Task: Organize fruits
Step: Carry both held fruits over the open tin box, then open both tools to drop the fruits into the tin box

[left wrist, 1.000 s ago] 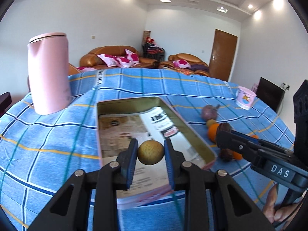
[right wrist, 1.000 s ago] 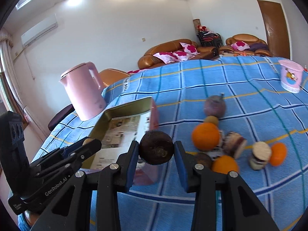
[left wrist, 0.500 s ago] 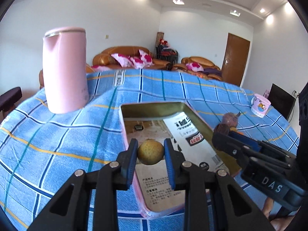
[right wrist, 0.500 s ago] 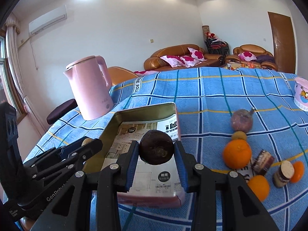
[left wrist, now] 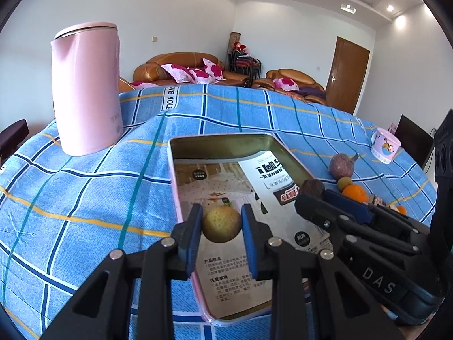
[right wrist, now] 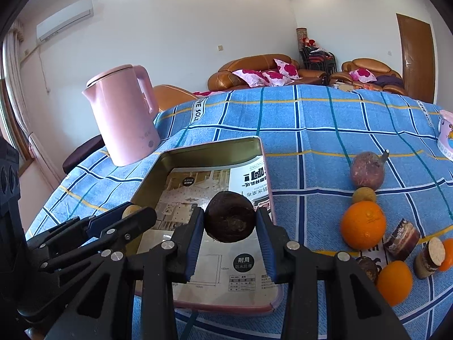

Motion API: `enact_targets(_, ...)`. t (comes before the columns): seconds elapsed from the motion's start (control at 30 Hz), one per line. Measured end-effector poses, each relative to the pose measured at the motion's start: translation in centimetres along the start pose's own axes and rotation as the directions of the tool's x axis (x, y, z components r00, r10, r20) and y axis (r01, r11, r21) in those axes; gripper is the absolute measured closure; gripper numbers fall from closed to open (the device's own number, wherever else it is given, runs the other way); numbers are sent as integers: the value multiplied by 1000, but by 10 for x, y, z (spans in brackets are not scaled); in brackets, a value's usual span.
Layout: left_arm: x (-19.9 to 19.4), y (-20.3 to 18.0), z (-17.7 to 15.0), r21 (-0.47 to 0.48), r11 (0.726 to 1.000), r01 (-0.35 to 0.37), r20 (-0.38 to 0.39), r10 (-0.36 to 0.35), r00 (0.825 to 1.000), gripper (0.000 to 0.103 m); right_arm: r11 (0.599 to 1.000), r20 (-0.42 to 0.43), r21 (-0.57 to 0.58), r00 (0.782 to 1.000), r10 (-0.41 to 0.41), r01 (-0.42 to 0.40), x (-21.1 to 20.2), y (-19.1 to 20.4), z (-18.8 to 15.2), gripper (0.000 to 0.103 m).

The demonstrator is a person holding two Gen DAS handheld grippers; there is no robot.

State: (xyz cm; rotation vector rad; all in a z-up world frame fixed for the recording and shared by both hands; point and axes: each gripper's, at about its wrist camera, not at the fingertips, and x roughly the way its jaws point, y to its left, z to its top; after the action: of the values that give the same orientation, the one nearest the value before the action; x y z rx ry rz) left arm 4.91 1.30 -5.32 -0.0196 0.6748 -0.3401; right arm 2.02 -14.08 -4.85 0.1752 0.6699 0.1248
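Two grippers are in my view, each pinching one round fruit above an open metal tin (left wrist: 226, 144) that sits on a blue checked tablecloth (left wrist: 85, 198). My left gripper (left wrist: 221, 231) has its blue pads pressed against both sides of a small yellow-brown fruit (left wrist: 221, 223), held over the near part of the tin. My right gripper (right wrist: 230, 228) clamps a dark brown fruit (right wrist: 230, 216) between its pads, also over the tin, toward its right-hand side. From the left wrist camera the right gripper reaches in from the right, its tips over the tin's right rim. A printed paper leaflet (right wrist: 215, 272) lies flat inside the tin and covers its floor.

To the right of the tin, loose on the cloth, I see a purple-red fruit with a stem (right wrist: 367, 170), a small tan fruit (right wrist: 364, 195) just below it, a large orange (right wrist: 363, 224), a smaller orange (right wrist: 394, 282), and several cut brown pieces near them. A tall pink kettle (right wrist: 124, 116) stands upright to the left of the tin, and a small pink cup (left wrist: 386, 146) stands at the far right.
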Motion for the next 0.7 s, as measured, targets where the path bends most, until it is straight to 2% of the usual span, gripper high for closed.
enact_targets(0.57, -5, 1, 1, -4, 999, -47, 33, 47, 998, 70, 999, 15, 32, 999, 30, -30, -2, -6, 0, 60)
enact_targets(0.63, -8, -1, 0, 0, 998, -61, 49, 61, 997, 65, 999, 32, 39, 999, 29, -30, -6, -7, 0, 60)
enact_targets(0.7, -13, -3, 0, -1, 996, -93, 76, 93, 993, 45, 999, 59, 38, 998, 19, -21, -10, -6, -1, 60)
